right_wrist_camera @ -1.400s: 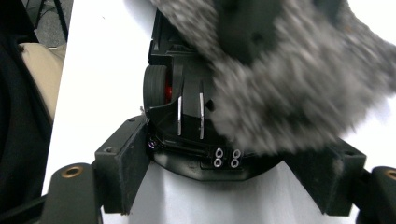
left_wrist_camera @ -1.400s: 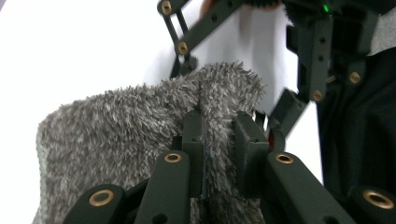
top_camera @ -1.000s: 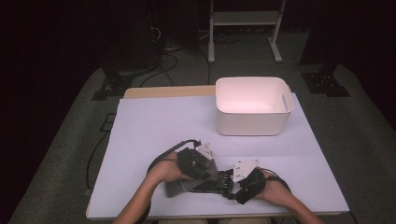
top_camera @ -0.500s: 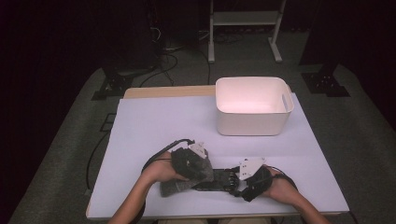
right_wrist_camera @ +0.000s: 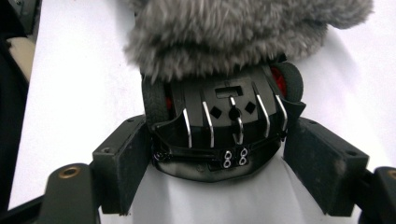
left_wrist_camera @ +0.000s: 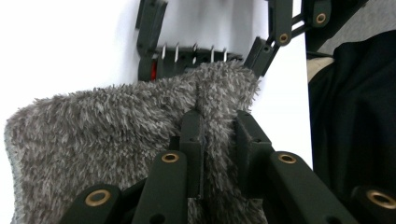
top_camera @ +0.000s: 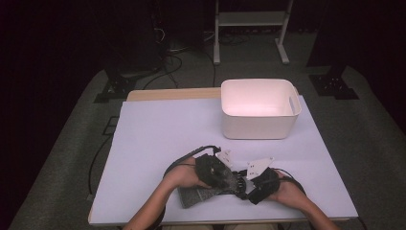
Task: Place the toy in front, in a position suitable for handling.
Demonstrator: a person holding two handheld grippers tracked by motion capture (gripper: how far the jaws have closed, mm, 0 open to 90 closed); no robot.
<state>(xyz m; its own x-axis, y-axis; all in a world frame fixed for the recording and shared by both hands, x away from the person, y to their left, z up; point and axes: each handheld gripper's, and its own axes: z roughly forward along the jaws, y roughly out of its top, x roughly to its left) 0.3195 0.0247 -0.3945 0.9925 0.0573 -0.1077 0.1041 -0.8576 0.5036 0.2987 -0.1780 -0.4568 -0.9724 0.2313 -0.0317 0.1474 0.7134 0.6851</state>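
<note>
A grey fuzzy cloth [top_camera: 195,195] lies near the table's front edge, and its right end covers part of a black toy car [top_camera: 238,183] with red wheel hubs. My left gripper [top_camera: 226,179] is shut on a raised fold of the cloth [left_wrist_camera: 93,135], seen close at my left gripper [left_wrist_camera: 219,116]. From the opposite side my right gripper [top_camera: 243,186] holds the car. In the right gripper view my right gripper [right_wrist_camera: 219,154] has a jaw against each side of the car [right_wrist_camera: 229,112], under the cloth [right_wrist_camera: 233,32]. The car's underside shows metal strips.
An empty white bin [top_camera: 258,129] stands at the back right of the pale table [top_camera: 167,129]. Both forearms come in over the front edge. Cables trail from the grippers across the table. Beyond the table are dark floor and a metal stand [top_camera: 249,19].
Both hands have drifted a little to the right. The right gripper has settled at the car's end, and the left gripper keeps its hold on the cloth.
</note>
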